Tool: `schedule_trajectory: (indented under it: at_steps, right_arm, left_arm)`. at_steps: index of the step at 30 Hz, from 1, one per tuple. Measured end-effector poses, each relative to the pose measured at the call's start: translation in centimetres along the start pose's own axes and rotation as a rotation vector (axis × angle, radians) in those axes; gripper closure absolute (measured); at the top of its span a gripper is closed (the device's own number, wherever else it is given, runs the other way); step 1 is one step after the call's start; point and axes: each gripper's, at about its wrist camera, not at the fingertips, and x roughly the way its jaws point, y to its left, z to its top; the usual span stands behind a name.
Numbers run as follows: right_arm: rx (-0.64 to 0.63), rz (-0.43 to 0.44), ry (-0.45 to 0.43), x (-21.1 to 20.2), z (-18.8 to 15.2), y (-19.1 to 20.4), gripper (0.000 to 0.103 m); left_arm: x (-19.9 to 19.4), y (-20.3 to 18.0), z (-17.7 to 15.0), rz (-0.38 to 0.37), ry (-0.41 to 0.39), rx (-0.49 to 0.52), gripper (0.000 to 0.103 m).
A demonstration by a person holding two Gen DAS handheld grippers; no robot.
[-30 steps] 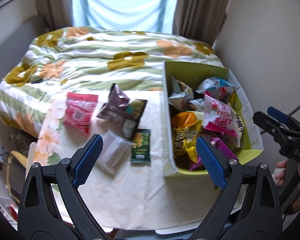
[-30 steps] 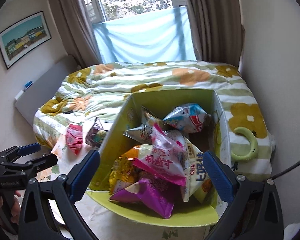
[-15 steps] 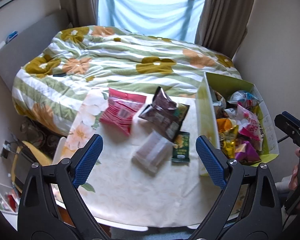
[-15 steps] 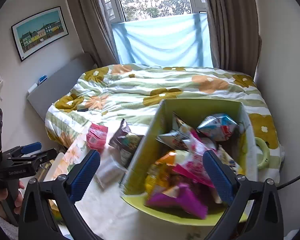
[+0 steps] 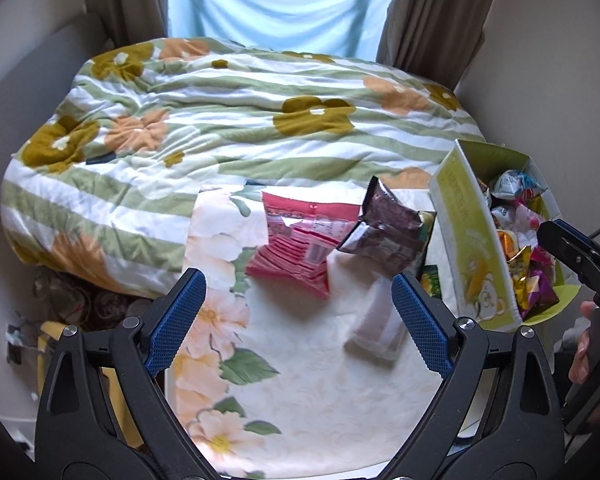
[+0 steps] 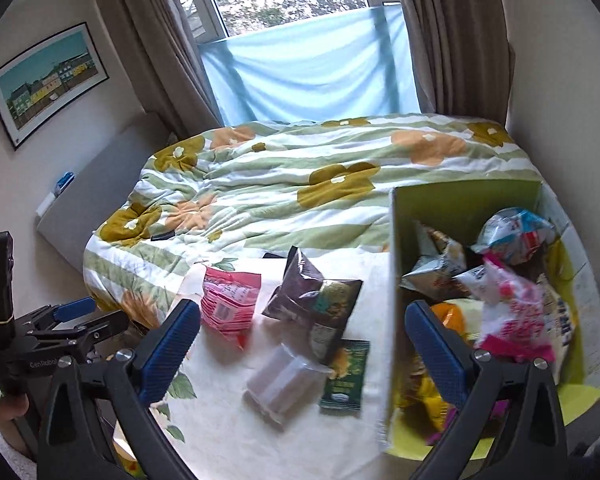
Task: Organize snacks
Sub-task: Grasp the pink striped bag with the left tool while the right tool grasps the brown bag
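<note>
Four snacks lie loose on the table, at nine o'clock of the full green box: a pink bag, dark bag, clear pack and small green packet; both the left gripper and right gripper are spread and empty.

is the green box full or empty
Nearly full. The green box has its top open, with snack bags heaped to about rim level in the right wrist view. How deep the pile goes, I cannot tell.

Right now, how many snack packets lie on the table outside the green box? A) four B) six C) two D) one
A: four lie loose on the cloth beside the green box: the pink packet, the dark brown bag, the clear pack and the small green packet.
</note>
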Motion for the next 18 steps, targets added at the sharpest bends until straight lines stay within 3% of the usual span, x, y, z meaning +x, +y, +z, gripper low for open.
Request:
schedule_trajectory:
  at_steps: [8,18]
  right_arm:
    - [0.103,-0.075,0.048,6.6,-0.4,2.5,0.001]
    - [0.229,-0.173,0.089,14.4,-1.1,1.3,0.001]
  left_arm:
    - [6.0,3.1,2.2,-0.105,0.089,0.082,0.010]
    - [15.5,1.7,2.8,-0.195,0.220,0.198,0.010]
